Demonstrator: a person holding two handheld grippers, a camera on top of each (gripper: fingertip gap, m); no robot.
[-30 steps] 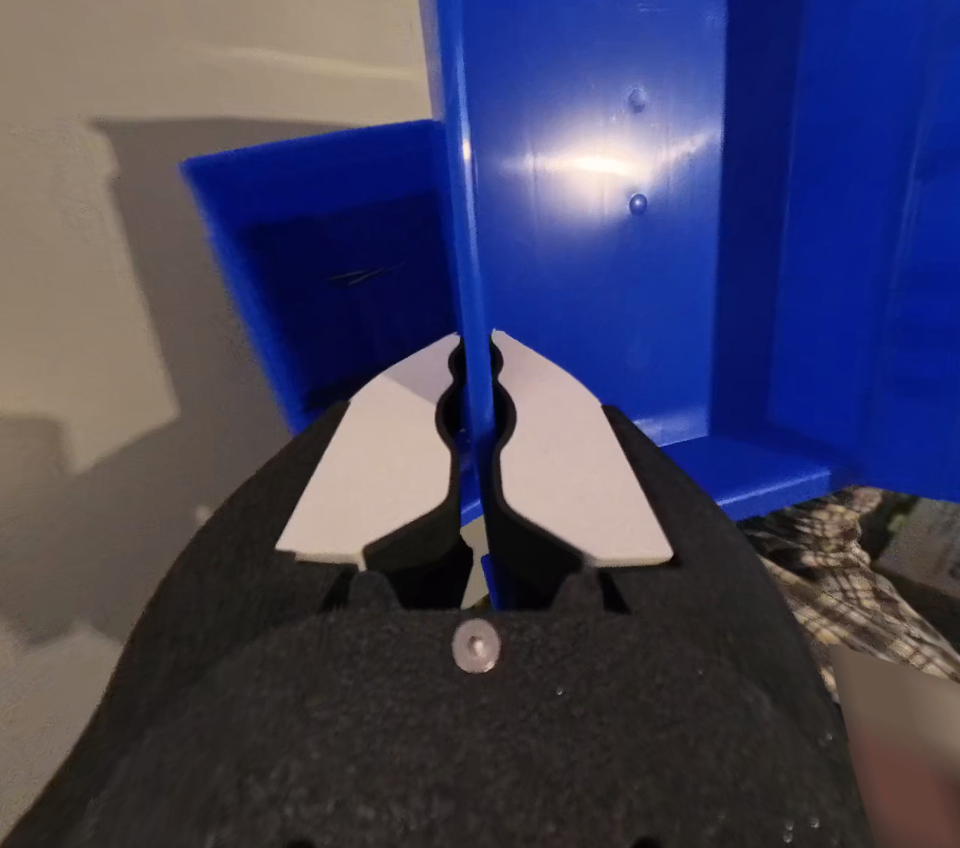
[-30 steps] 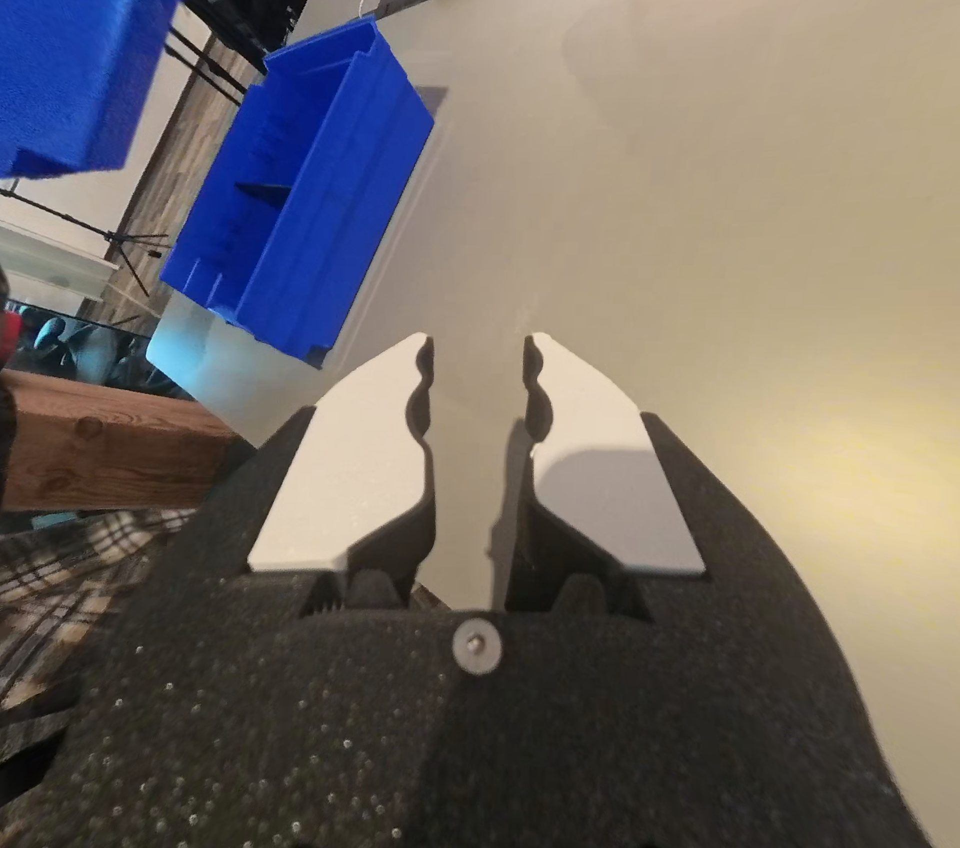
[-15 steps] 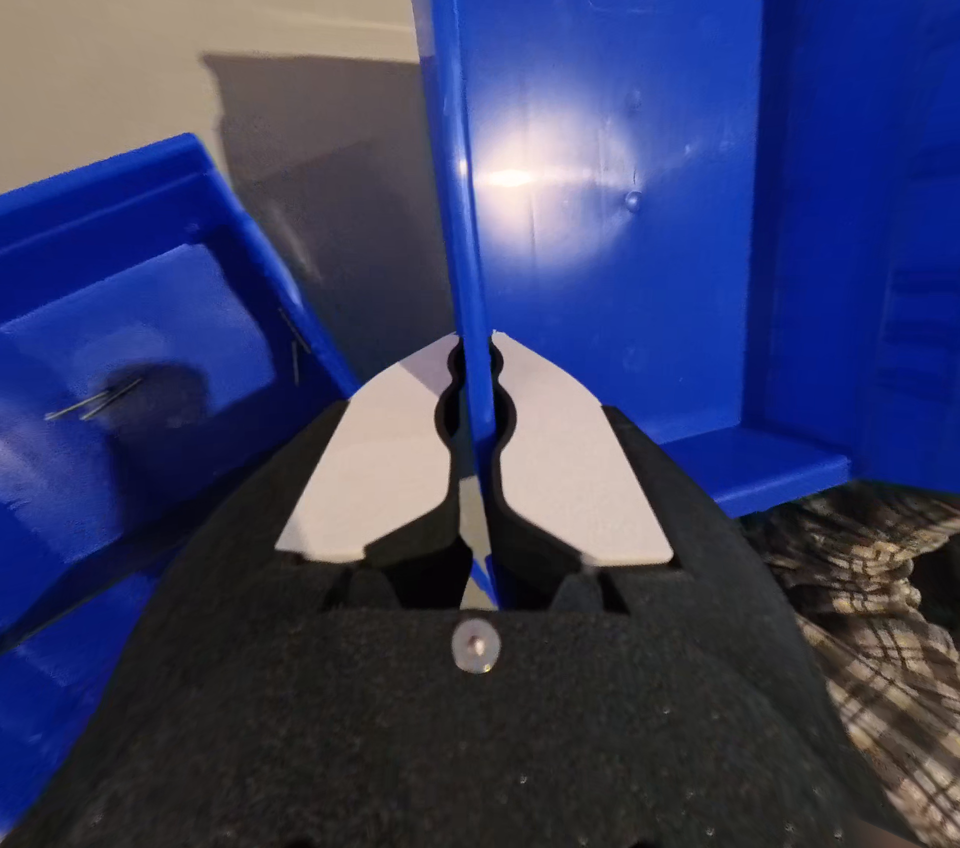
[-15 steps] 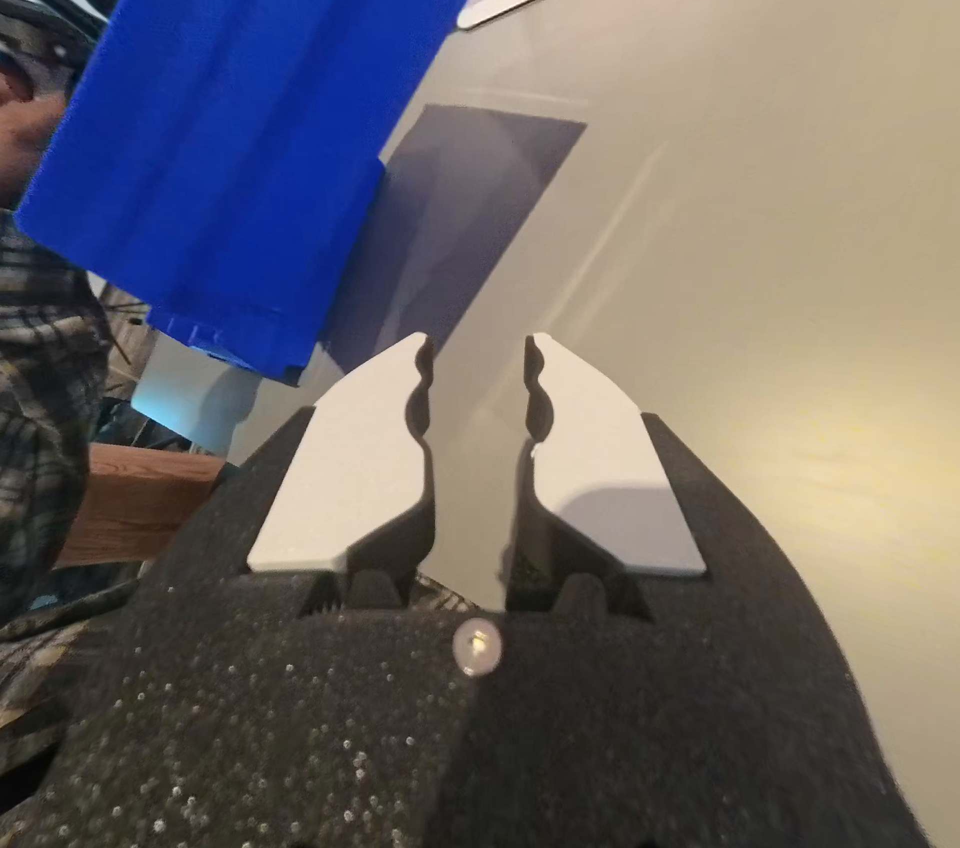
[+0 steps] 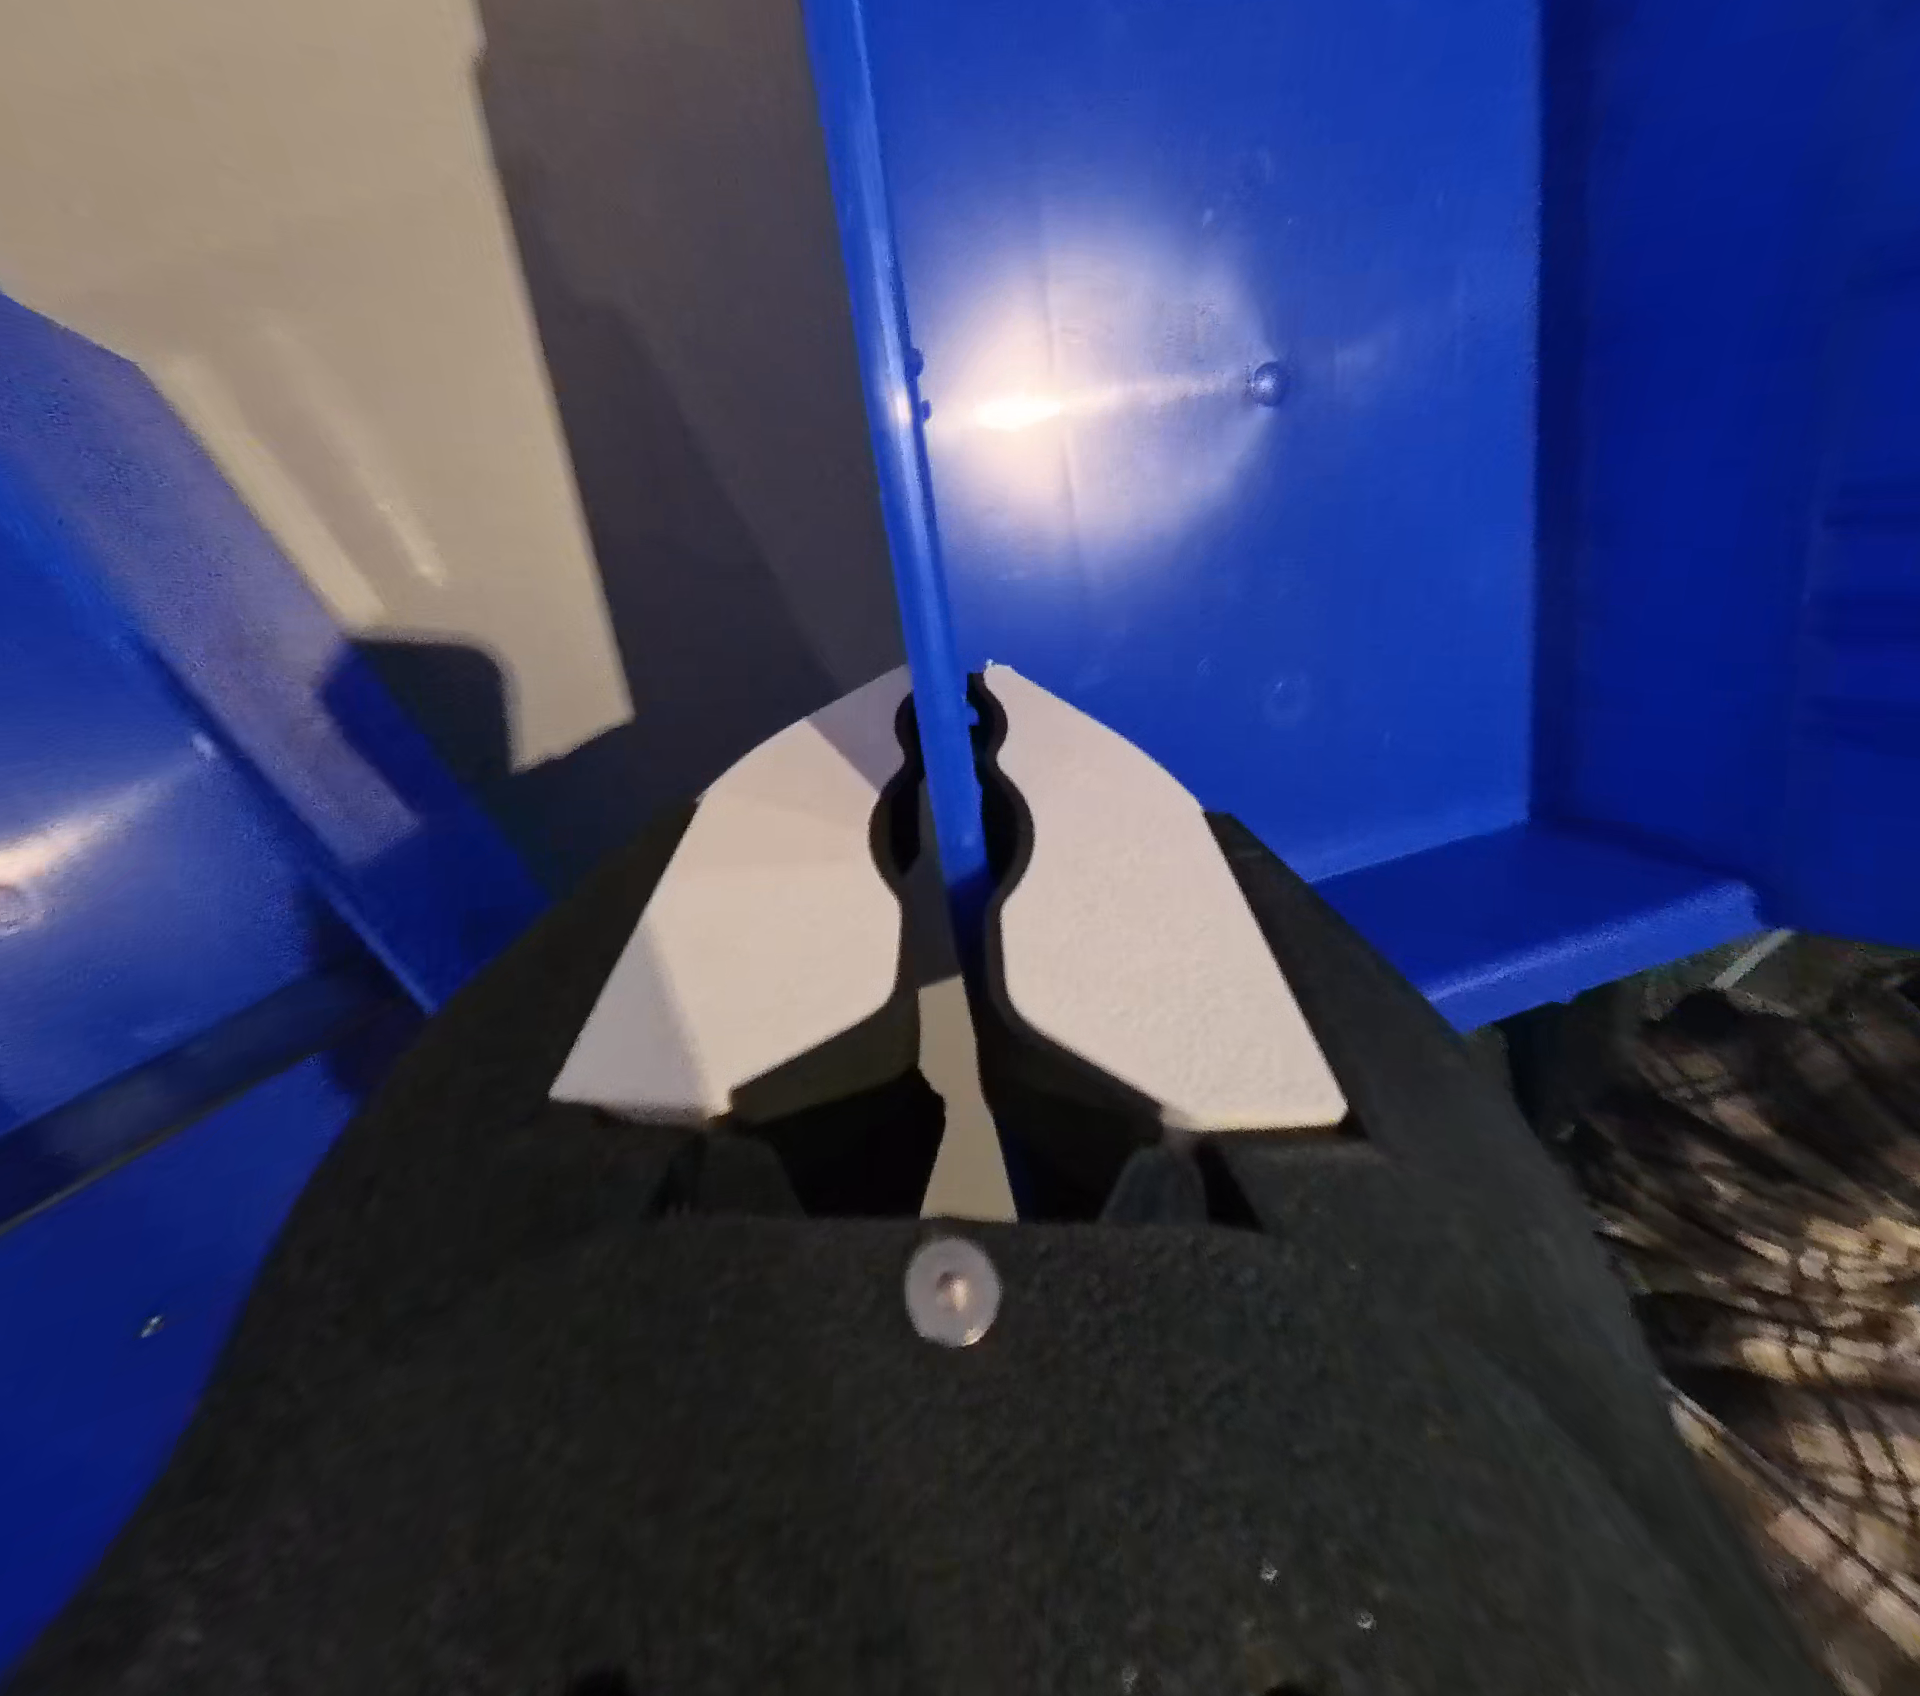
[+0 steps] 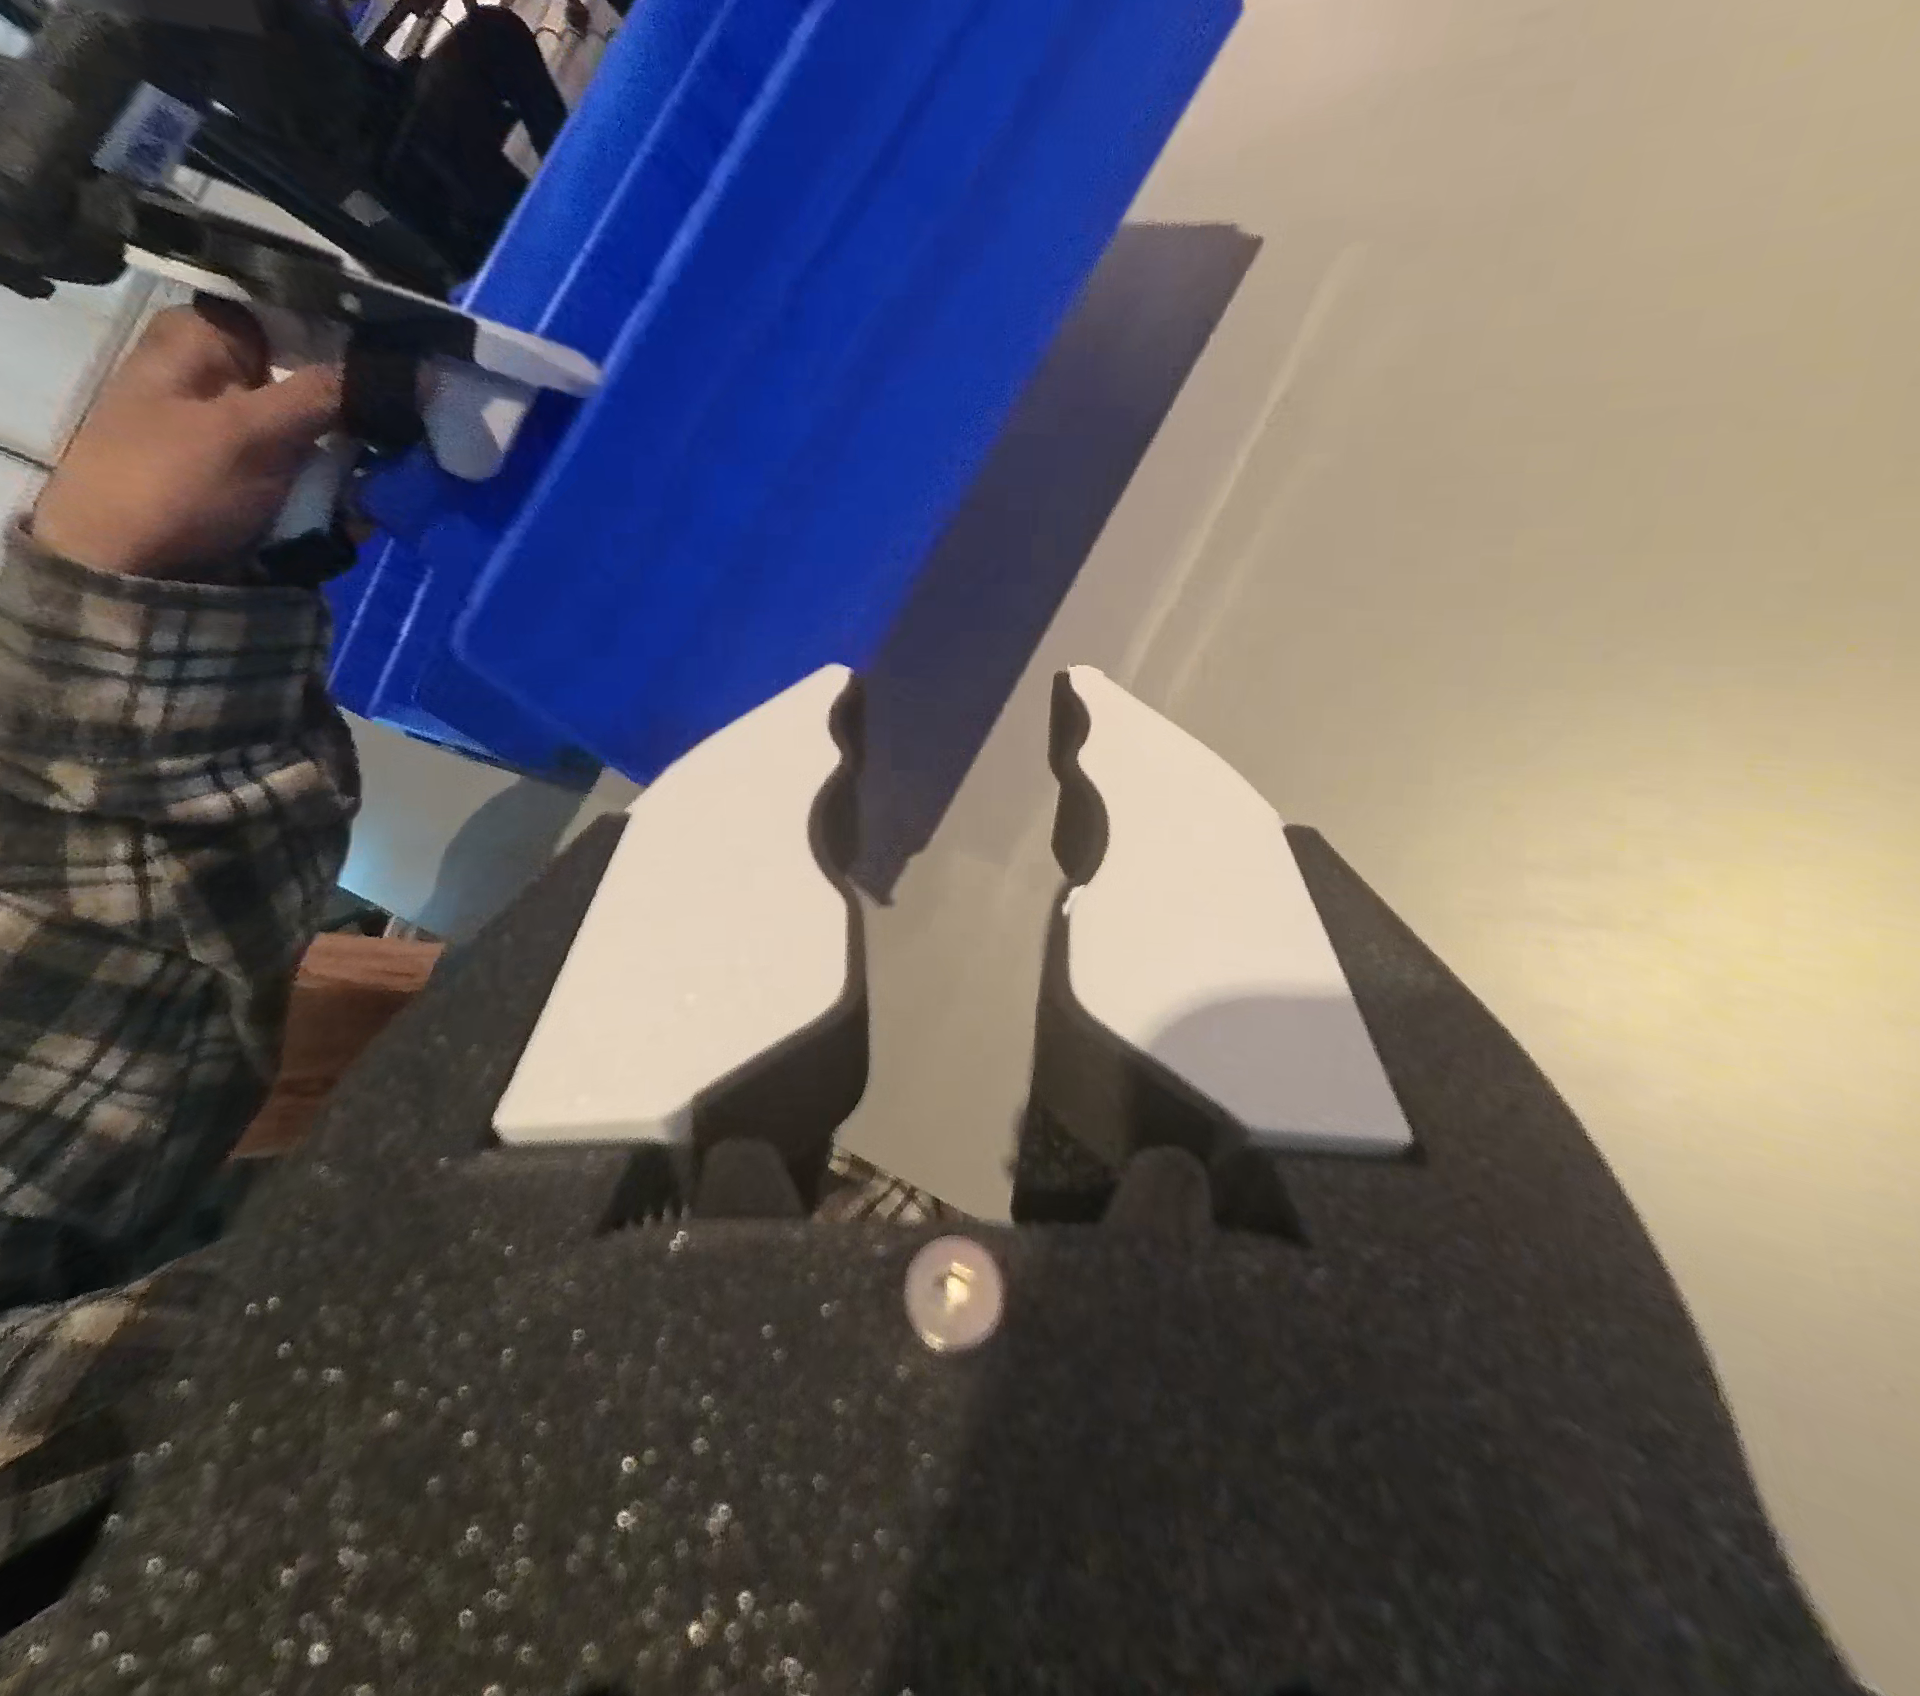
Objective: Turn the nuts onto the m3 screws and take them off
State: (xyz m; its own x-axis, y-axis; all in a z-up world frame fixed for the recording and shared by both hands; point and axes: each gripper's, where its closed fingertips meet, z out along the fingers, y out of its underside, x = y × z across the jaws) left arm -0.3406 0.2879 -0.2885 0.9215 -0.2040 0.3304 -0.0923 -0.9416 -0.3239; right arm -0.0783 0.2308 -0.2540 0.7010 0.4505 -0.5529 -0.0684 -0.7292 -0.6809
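My left gripper [image 5: 948, 701] is shut on the thin side wall of a blue plastic bin [image 5: 1195, 192] and holds it above the beige table. The bin's inside faces the left wrist view and no screws or nuts show in it. In the right wrist view the same bin [image 6: 831, 275] hangs in the air at the left, with the left gripper [image 6: 520, 389] clamped on its edge and a hand behind it. My right gripper [image 6: 956, 690] is open and empty above the table, just right of the bin.
A second blue bin [image 5: 156, 763] lies low at the left of the left wrist view. The beige table [image 6: 1558, 503] stretches right and ahead. The held bin casts a dark shadow [image 6: 1049, 524] on it. A plaid sleeve [image 6: 135, 815] is at the left edge. Left tips to right tips: about 30 centimetres.
The held bin has swung across the right wrist view toward the centre and nearer my right gripper. The second bin has slid to the lower left in the left wrist view.
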